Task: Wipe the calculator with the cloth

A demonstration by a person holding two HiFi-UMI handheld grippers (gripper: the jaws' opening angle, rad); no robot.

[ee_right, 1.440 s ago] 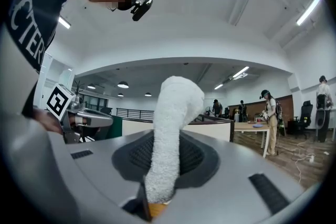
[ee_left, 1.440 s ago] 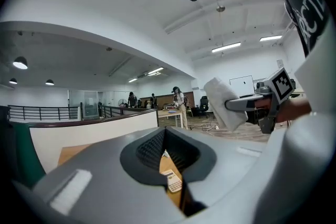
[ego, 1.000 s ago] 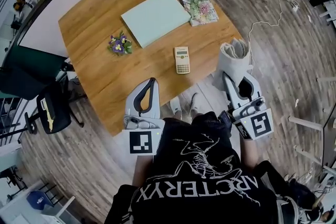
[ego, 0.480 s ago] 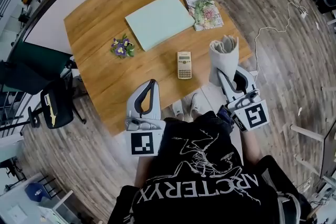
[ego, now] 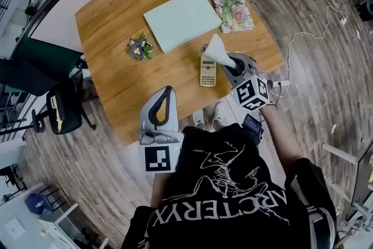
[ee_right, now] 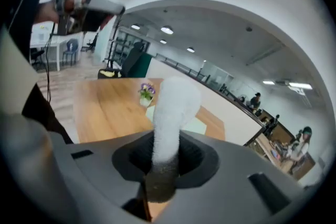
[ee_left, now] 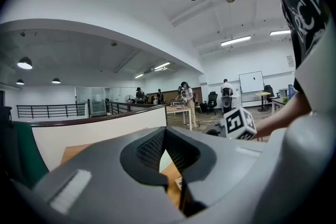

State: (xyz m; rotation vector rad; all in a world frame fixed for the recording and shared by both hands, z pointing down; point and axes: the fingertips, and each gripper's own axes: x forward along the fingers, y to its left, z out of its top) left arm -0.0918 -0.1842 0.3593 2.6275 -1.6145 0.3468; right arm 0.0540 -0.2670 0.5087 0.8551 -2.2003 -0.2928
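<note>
A beige calculator (ego: 207, 72) lies on the wooden table (ego: 116, 81), near its front right edge. My right gripper (ego: 228, 59) is shut on a rolled white cloth (ego: 216, 47), and the cloth's free end hangs over the calculator's far end. Whether the cloth touches the calculator I cannot tell. The right gripper view shows the cloth (ee_right: 170, 107) sticking up between the jaws of my right gripper (ee_right: 166, 157). My left gripper (ego: 168, 92) is shut and empty, over the table's front edge to the left of the calculator. Its pads meet at my left gripper (ee_left: 163, 135) in the left gripper view.
A pale green mat (ego: 182, 19) lies at the table's middle, with a floral magazine (ego: 233, 10) to its right. A small pot of purple flowers (ego: 137, 47) stands to the left. An office chair (ego: 58, 114) is left of the table, and a cable (ego: 303, 37) runs over the floor at the right.
My right gripper has swung with the cloth from beyond the table's right edge leftward to the calculator. The left gripper has stayed where it was.
</note>
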